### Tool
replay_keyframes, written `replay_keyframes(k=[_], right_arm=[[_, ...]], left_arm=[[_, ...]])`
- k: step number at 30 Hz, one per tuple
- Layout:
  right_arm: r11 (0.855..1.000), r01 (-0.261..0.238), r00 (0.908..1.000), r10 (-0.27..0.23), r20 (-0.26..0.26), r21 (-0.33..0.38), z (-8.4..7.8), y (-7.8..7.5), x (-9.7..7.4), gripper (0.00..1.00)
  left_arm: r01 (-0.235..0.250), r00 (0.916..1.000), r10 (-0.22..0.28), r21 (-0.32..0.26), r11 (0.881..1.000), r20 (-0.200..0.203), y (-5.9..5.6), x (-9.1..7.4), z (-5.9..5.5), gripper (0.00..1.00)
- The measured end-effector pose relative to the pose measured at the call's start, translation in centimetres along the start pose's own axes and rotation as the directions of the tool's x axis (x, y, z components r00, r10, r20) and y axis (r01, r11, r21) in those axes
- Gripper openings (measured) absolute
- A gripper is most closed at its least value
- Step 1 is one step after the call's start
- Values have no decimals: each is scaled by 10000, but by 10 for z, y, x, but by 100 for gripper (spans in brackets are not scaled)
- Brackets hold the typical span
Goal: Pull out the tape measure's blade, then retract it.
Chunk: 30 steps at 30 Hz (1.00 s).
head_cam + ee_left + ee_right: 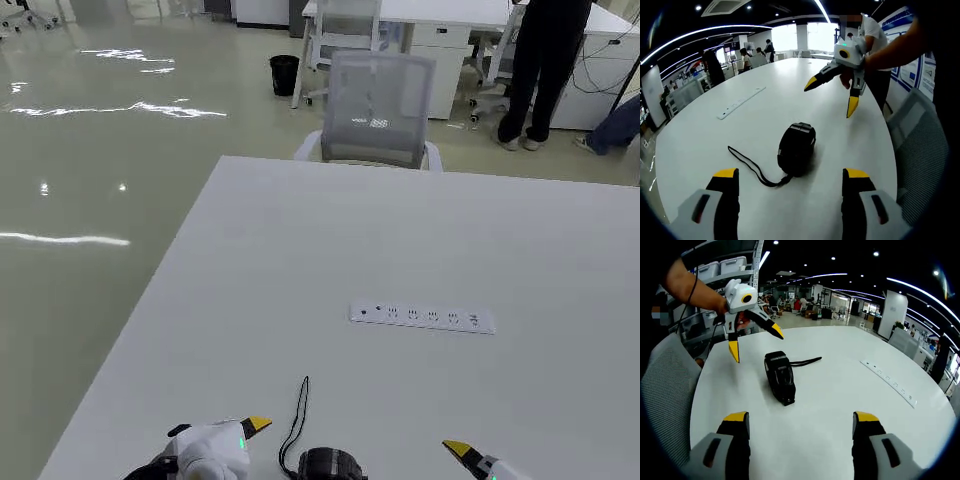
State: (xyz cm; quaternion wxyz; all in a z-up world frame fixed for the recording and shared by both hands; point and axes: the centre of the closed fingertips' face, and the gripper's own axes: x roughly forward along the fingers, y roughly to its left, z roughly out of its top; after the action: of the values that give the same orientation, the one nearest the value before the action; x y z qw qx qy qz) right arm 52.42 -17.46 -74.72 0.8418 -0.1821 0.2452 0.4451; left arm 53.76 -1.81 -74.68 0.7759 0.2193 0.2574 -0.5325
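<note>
Left gripper (791, 173) and right gripper (802, 416): jaws wide apart, holding nothing. Tape measure (797, 147) lies at frame centre.

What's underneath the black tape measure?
The tape measure sits on the white table. Its black strap lies beside it. The patch right beneath its case is covered.

Bare table (300, 250) is left open across the head view's middle. Passage is narrowed by a power strip (421, 316) at centre right, and by a tape measure (328, 465) and its cord (302, 405) at the bottom edge.
</note>
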Motion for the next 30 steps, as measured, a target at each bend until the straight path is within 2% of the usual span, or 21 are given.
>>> replay_keyframes(k=[7,14,16,17,19,21,27,30], right_arm=[[9979,-523,9986,519,-116,-375,0,6,13,82],[9941,-1000,9948,992,-217,-429,5,13,25,73],[9897,-1410,9894,1400,-376,-249,4,20,28,67],[9875,-1525,9876,1507,-450,-397,4,22,29,63],[9860,-1557,9868,1525,-540,-602,4,24,34,63],[9815,-1788,9825,1745,-649,-681,3,28,38,61],[9729,-2044,9757,1936,-1022,-1079,-1,31,50,58],[9600,-2192,9692,1938,-1516,-1740,-7,29,53,53]], left_arm=[[279,9993,-267,477,9985,-256,0,9,0,77],[671,9964,-618,968,9930,-574,-5,20,1,76],[768,9959,-714,1026,9918,-556,-7,23,4,75],[809,9955,-751,1064,9910,-576,-7,24,4,74],[846,9949,-775,1162,9896,-642,-7,27,5,71],[931,9938,-850,1191,9885,-715,-7,29,3,70],[1097,9896,-952,1375,9844,-1075,-7,34,0,66],[1060,9900,-913,1398,9845,-1075,-5,36,1,65]])
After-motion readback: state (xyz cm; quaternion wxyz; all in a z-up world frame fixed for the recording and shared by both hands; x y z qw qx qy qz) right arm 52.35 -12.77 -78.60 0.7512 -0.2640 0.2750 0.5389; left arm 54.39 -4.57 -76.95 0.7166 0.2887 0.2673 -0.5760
